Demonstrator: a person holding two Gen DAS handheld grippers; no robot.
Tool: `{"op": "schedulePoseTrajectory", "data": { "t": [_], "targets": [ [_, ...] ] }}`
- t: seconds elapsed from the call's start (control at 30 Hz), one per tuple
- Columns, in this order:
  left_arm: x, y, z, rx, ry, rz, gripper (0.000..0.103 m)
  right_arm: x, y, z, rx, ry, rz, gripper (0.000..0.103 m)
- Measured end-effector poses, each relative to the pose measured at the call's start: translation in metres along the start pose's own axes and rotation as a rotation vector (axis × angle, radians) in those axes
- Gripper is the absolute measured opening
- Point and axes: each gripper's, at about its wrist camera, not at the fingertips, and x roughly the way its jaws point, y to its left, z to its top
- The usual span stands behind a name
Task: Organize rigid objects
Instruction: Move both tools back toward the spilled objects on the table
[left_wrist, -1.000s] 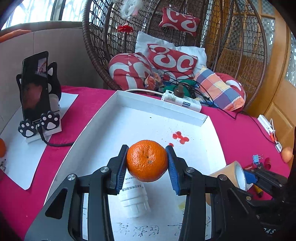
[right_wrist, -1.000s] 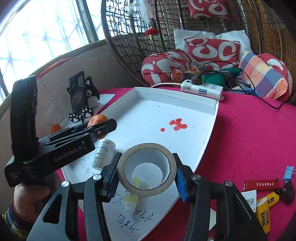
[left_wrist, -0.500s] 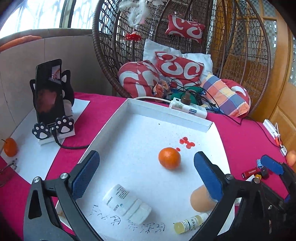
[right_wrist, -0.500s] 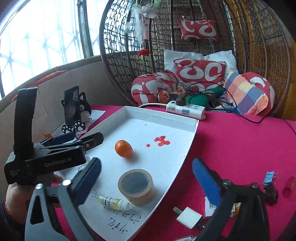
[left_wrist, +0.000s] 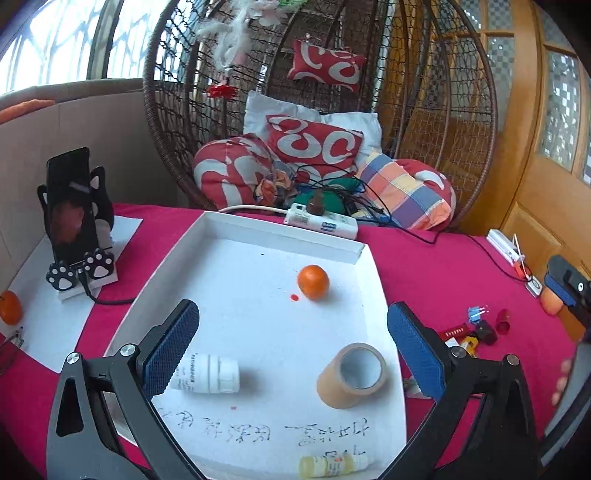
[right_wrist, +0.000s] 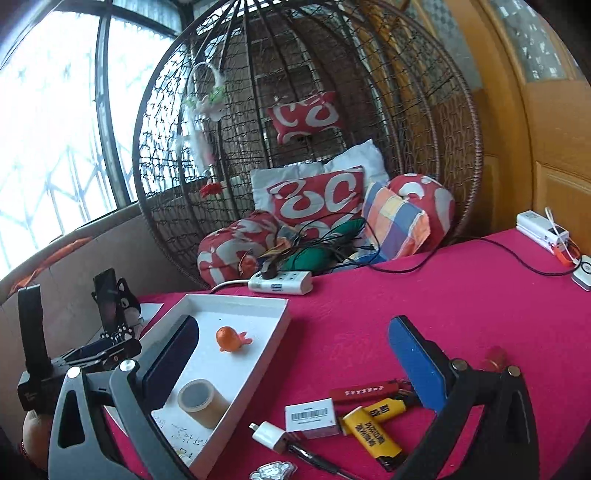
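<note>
Both grippers were wide open with nothing between the pads, having just opened. The left gripper (left_wrist: 291, 350) hung over the near part of the white tray (left_wrist: 284, 230), where a small yellow bottle (left_wrist: 334, 466) lay nearest. Just past it were the white pill bottle (left_wrist: 207, 373) on the left and the tape roll (left_wrist: 352, 374) on the right. The orange (left_wrist: 313, 281) sat farther back. The right gripper (right_wrist: 291, 360) was over the red counter (right_wrist: 424, 291), above the lighters (right_wrist: 373, 421) right of the tray.

Small yellow bottle (left_wrist: 334, 466): lower edge being cut off by the frame. White bottle (left_wrist: 207, 373): label end lying hidden behind the left gripper's finger (left_wrist: 171, 347). Tray writing (left_wrist: 266, 432): reading too small.
</note>
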Motion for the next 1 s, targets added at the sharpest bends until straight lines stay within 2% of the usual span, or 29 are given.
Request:
{"op": "schedulePoseTrajectory", "data": {
  "t": [0.1,0.23,0.3,0.4,0.5,0.6,0.7,0.77,0.87,1.0],
  "targets": [
    [0.006,-0.025,-0.007,0.066,0.029,-0.059,0.103,-0.01,-0.025,0.001,0.04,-0.028,-0.039,0.103],
    [0.016,-0.058,-0.017,0.135,0.079,-0.125,0.103,-0.013,-0.061,-0.005,0.109,-0.017,-0.074,0.103],
    [0.023,-0.076,-0.021,0.197,0.108,-0.142,0.103,-0.012,-0.079,-0.009,0.131,0.014,-0.12,0.103],
    [0.038,-0.102,-0.025,0.309,0.159,-0.173,0.103,-0.007,-0.104,-0.019,0.125,0.108,-0.167,0.103],
    [0.058,-0.122,-0.029,0.419,0.237,-0.224,0.103,-0.002,-0.114,-0.033,0.064,0.148,-0.178,0.103],
    [0.076,-0.137,-0.029,0.49,0.311,-0.273,0.103,0.014,-0.113,-0.043,-0.063,0.23,-0.113,0.102],
    [0.088,-0.149,-0.028,0.54,0.356,-0.3,0.103,0.037,-0.11,-0.049,-0.17,0.322,-0.049,0.086],
    [0.093,-0.157,-0.03,0.583,0.377,-0.303,0.102,0.049,-0.108,-0.051,-0.228,0.363,-0.029,0.072],
    [0.101,-0.169,-0.035,0.652,0.397,-0.294,0.097,0.06,-0.101,-0.052,-0.292,0.391,0.013,0.068],
    [0.116,-0.181,-0.041,0.703,0.426,-0.274,0.097,0.076,-0.091,-0.054,-0.362,0.422,0.04,0.067]
  ]
}}
